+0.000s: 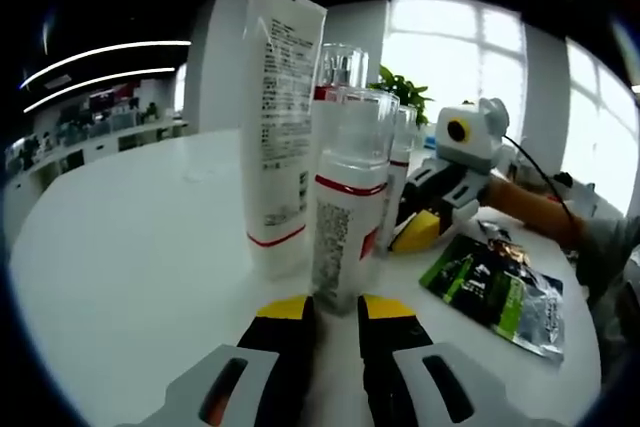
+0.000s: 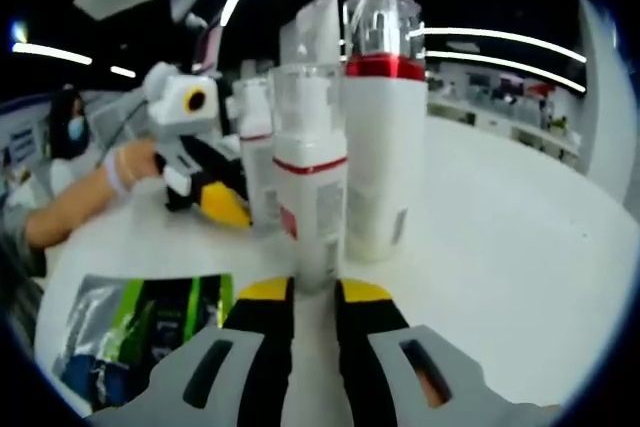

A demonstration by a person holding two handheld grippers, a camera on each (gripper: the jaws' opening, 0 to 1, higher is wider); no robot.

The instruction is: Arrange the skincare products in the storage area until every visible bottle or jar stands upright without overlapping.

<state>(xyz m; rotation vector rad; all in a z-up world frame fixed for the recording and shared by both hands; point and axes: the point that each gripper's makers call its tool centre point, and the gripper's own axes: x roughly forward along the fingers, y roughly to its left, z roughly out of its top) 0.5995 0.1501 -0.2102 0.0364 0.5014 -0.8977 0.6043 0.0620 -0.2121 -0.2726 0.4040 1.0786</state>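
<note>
Both our left gripper [image 1: 334, 309] and right gripper [image 2: 314, 292] sit slightly parted, gripping nothing — a nudge could topple the crowded upright bottles [image 1: 350, 207].

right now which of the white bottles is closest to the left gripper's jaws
The pump bottle with the clear cap and red band, standing upright just beyond the jaws' yellow tips. The tall flat tube stands beside it slightly farther back, and the silver-topped bottle is behind both.
</note>
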